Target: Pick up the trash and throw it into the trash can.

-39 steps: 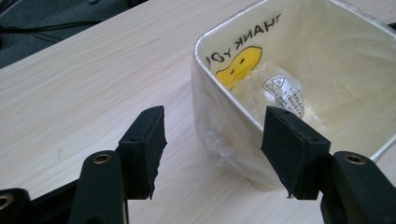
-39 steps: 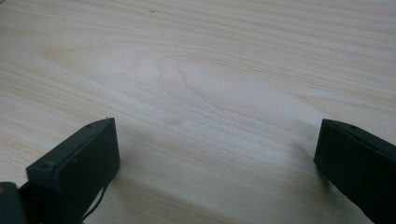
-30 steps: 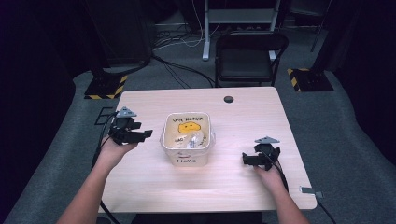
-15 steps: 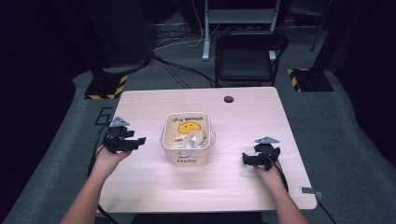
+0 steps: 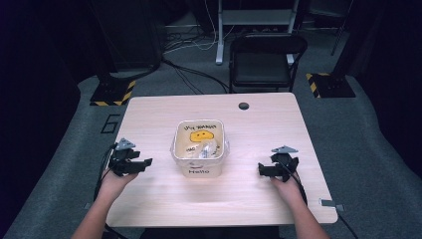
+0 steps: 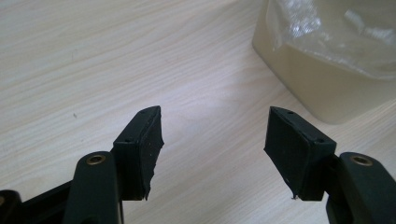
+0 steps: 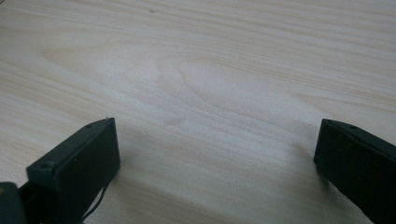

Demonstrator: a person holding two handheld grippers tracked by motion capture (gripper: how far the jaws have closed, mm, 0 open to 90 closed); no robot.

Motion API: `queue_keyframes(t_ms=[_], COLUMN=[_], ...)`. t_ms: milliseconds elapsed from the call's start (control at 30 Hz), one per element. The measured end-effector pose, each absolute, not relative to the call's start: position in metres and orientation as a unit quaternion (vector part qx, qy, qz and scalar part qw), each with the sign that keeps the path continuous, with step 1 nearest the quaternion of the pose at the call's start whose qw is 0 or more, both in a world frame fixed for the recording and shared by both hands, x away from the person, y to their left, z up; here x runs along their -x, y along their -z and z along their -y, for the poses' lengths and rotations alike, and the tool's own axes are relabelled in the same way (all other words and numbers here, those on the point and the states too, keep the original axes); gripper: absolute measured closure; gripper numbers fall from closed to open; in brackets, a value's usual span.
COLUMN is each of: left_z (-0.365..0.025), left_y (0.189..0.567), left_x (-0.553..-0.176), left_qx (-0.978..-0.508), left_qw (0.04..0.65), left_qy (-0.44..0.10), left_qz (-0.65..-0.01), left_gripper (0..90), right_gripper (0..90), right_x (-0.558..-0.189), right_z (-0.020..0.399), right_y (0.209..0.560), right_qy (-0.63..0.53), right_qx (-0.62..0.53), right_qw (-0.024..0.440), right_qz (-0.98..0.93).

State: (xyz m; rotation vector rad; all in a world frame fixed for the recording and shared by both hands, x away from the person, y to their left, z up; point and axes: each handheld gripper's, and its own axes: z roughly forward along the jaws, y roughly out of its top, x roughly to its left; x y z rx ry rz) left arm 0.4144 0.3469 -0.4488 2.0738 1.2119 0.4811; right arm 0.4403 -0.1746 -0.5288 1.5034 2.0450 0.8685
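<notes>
The left gripper (image 5: 144,163) sits low over the bench (image 5: 259,119) at the left of the high view, its jaws spread wide with nothing between them; in the left gripper view (image 6: 212,135) they frame bare wood, with the corner of the container (image 6: 327,60) at the upper right of the frame, near but apart. That aim suggests the gripper is held ready to approach the tub from its side. The right gripper (image 5: 261,170) rests at the right of the high view, jaws also wide apart and empty; in the right gripper view (image 7: 215,154) there is plain wood grain between them, so it looks parked rather than reaching. Between the two grippers, at the centre of the frame, stands the container (image 5: 199,148), a pale square tub with a yellow face and lettering, holding what looks like crumpled clear plastic. A small dark grommet (image 5: 243,105) sits near the bench's far edge, and a black folding chair (image 5: 266,59) stands beyond, at the upper centre
</notes>
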Motion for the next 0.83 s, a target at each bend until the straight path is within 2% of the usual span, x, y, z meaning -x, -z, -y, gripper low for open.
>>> queue_keyframes(t_ms=[467,833], left_z=[-0.362,-0.373], left_y=[0.484,0.504], left_x=[-0.408,-0.410], left_qx=[-0.785,-0.794], left_qw=[0.344,0.314], left_qy=[-0.180,-0.185], left_qz=[-0.483,-0.487], left_gripper=[34.0,33.8], right_gripper=[0.0,0.0], right_x=[-0.440,-0.439], right_z=[0.174,0.174], right_y=[0.529,0.529], right_qy=[-0.315,-0.313], right_qx=[-0.546,-0.546], right_qw=[0.228,0.230], right_qz=[-0.742,-0.742])
